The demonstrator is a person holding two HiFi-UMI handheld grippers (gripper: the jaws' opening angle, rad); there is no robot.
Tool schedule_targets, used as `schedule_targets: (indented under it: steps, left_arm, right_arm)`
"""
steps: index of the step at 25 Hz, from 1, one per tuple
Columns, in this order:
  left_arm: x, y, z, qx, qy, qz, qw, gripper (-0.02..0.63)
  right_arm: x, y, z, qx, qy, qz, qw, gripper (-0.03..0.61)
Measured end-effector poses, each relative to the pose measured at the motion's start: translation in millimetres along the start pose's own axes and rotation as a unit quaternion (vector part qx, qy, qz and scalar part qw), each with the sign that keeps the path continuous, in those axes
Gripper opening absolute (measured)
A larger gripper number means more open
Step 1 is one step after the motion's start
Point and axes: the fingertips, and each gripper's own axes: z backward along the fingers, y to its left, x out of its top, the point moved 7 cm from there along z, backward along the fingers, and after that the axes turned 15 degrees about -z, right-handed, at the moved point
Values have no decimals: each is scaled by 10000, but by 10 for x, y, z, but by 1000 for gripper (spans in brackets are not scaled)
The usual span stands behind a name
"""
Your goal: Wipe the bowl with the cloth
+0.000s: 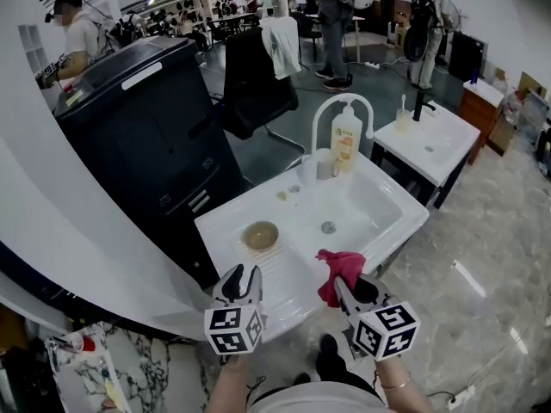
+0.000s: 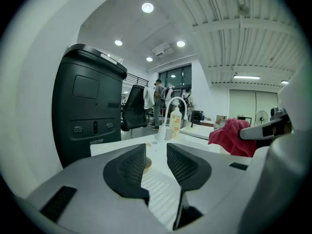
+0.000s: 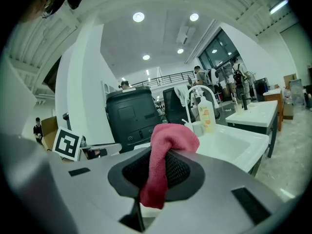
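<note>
I'm at the approach: my right gripper [image 1: 347, 289] pinches the cloth [image 1: 338, 269], right of the bowl [image 1: 260, 235]. My left gripper [image 1: 244, 275] gapes empty before it. Next I should probably steady the bowl.

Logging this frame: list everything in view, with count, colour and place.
bowl: one, brownish, on the sink's ribbed drainboard, left of the basin
cloth: one, red, at the sink's near edge, in the right tool
sink: one, white, centre of the head view
faucet: one, white, arched, behind the basin
soap bottle: one, pale with an orange label, under the faucet
cabinet: one, black, left of the sink
chair: one, black, behind the sink
second sink: one, white, at the right
people: several, in the background
left tool: one, grey, jaws apart, empty, pointing toward the bowl
right tool: one, grey, shut on the cloth
</note>
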Motion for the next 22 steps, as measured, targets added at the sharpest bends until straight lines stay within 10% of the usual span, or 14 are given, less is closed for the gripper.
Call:
schedule_targets:
  steps: [22]
  left_arm:
    - [158, 158, -842, 1413, 580, 233, 9880, 153]
  right_arm:
    - [763, -614, -1089, 1297, 721, 181, 9888, 64]
